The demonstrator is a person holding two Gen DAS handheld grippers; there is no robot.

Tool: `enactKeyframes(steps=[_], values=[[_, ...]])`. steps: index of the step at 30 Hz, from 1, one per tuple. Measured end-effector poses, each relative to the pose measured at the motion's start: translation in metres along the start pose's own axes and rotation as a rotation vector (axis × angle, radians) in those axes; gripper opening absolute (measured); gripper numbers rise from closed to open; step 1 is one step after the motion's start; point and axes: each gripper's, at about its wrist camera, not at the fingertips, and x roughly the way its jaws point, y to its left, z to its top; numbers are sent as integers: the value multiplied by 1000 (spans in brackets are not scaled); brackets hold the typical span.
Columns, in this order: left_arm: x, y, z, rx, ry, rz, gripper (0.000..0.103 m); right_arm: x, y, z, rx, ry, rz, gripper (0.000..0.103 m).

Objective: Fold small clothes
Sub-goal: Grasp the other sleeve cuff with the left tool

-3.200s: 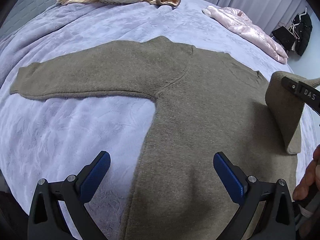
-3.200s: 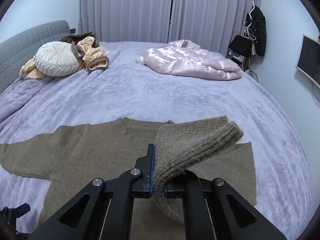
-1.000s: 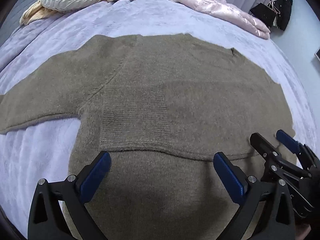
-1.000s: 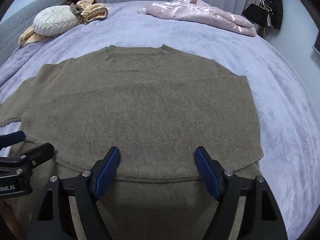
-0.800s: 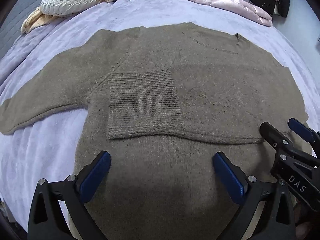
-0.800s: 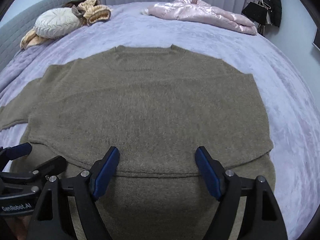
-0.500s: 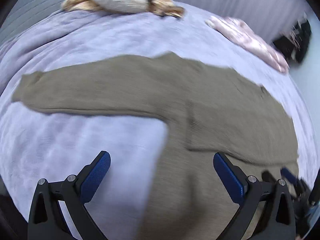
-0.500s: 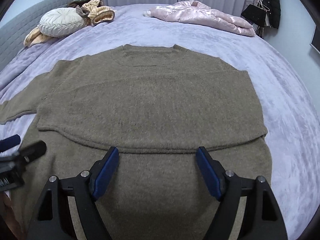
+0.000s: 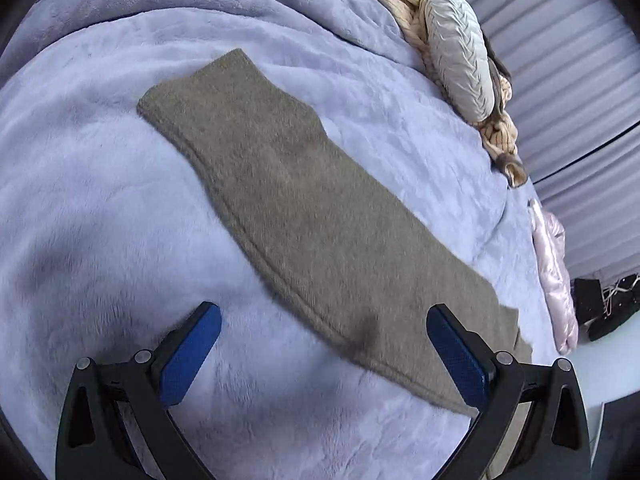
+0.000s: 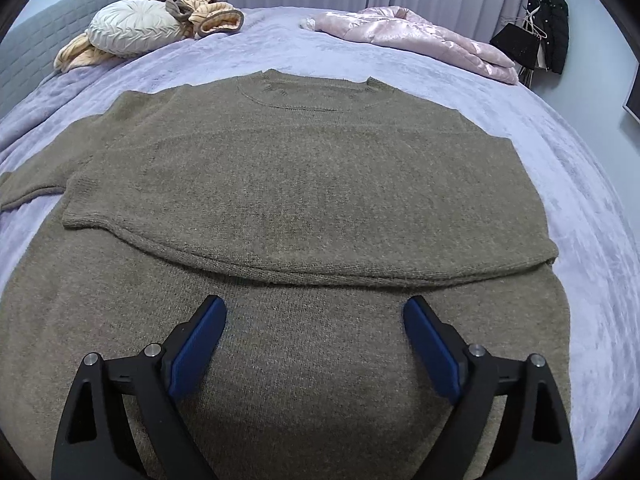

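An olive-brown knitted sweater (image 10: 304, 184) lies flat on the lilac bedspread (image 10: 592, 240). Its right sleeve is folded across the chest, with the cuff end at the left. My right gripper (image 10: 316, 320) hovers over the lower body of the sweater; its jaws are opening and nothing is between them. The left sleeve (image 9: 304, 216) stretches out straight on the bed in the left wrist view, cuff at the upper left. My left gripper (image 9: 324, 332) stands open above the sleeve near the shoulder end, its blue pads (image 9: 188, 356) clear of the knit.
A round cream cushion (image 10: 128, 26) and a beige knit garment (image 10: 212, 14) lie at the head of the bed by the grey headboard (image 10: 36, 48). A pink satin jacket (image 10: 416, 42) lies at the far right. Dark clothes (image 10: 548, 26) hang by the curtains.
My left gripper has swung left off the sweater's body and rolled, now over the outstretched left sleeve. My right gripper let go of the folded right sleeve earlier and its jaws have widened.
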Motion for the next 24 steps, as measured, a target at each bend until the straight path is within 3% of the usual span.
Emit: enactKeyframes(steps=[2,7,14,18,20,24], values=[[7,6,17,-32,1,-25,103,0,0,-1,2,-4,2,93],[19,29,48,-141,-20,-171,103,1,0,-1,0,-9,0,93],[15,61,66,-296,-81,-364,103,0,1,-2,-2,-13,-7,93],[14,64,70,-317,-125,-395,101,0,3,-2,-7,-13,-14,93],[13,64,70,-306,-149,-381,93,0,3,-2,-6,-13,-14,93],[23,76,71,-293,-127,-363,43,0,3,-2,-8,-12,-17,93]])
